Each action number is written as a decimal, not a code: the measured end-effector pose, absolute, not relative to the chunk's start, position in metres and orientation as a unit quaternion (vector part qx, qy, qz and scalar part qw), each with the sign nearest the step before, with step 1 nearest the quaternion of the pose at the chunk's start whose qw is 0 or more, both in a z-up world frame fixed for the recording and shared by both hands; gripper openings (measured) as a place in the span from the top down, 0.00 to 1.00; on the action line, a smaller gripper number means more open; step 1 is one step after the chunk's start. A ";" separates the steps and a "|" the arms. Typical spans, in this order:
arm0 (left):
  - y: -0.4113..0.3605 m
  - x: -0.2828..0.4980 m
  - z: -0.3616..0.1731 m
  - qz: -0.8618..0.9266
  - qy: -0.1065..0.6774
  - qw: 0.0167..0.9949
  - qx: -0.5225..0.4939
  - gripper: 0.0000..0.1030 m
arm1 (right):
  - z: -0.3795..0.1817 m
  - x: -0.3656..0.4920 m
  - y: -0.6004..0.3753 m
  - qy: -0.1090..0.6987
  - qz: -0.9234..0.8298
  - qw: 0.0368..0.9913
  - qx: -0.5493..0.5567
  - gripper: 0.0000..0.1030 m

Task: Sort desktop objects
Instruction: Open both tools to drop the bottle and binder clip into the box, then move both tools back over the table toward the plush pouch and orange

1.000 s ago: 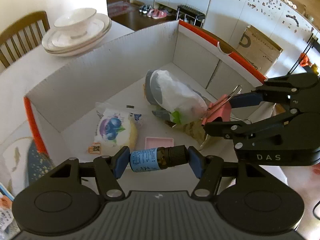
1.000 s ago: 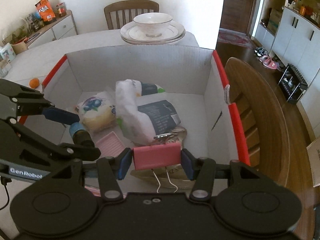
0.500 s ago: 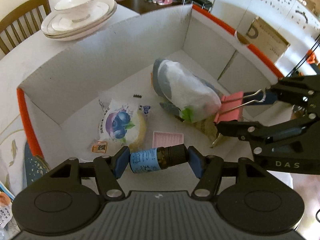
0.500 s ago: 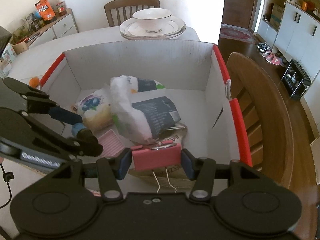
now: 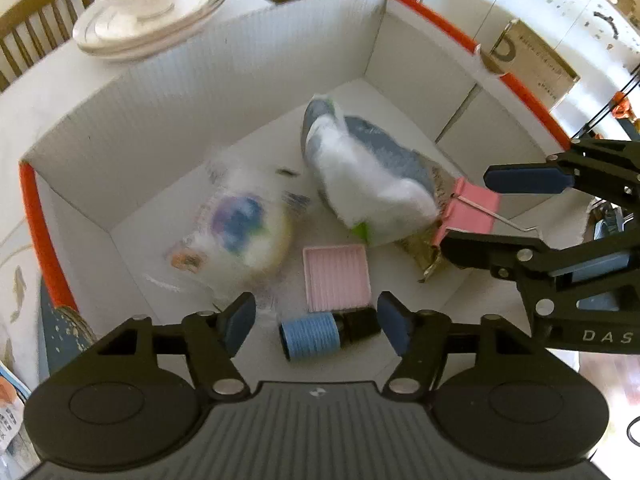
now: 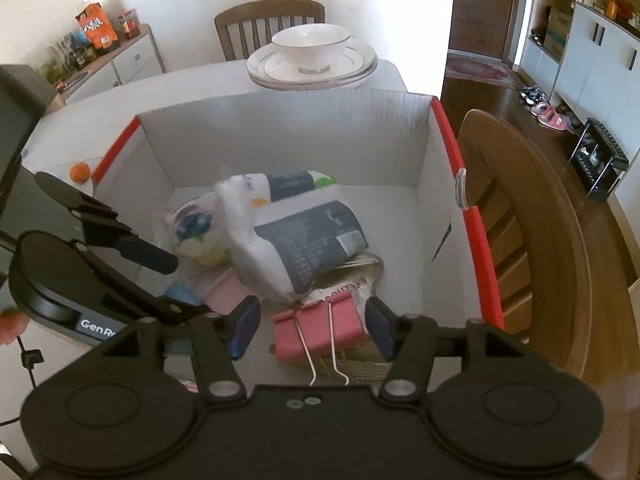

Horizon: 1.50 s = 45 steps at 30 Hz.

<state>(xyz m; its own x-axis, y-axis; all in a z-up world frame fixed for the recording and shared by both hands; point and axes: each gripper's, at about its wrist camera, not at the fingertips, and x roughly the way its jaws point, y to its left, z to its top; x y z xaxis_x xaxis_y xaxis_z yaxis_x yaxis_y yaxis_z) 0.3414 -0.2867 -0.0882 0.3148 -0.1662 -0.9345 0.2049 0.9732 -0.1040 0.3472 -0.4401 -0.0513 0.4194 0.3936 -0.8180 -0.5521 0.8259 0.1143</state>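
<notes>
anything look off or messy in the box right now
Mostly untidy, nothing broken. The small bottle lies on its side on the box floor between the open left gripper jaws. The pink clip sits loose between the open right gripper jaws, partly on a crumpled packet.

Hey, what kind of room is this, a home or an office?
Most likely a home dining area: stacked plates with a bowl on the table, wooden dining chairs, and shoes by the cabinets.

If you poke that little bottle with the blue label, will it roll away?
Probably, a little. The small dark bottle with the blue label is round and lies on its side on the flat floor of the white cardboard box. The pink ridged square tray just beyond it would likely stop it soon.
</notes>
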 end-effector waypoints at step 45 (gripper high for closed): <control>-0.135 0.181 0.011 -0.092 0.361 0.928 -0.023 0.23 | 0.034 0.245 -0.341 0.357 0.297 0.885 -0.024 0.08</control>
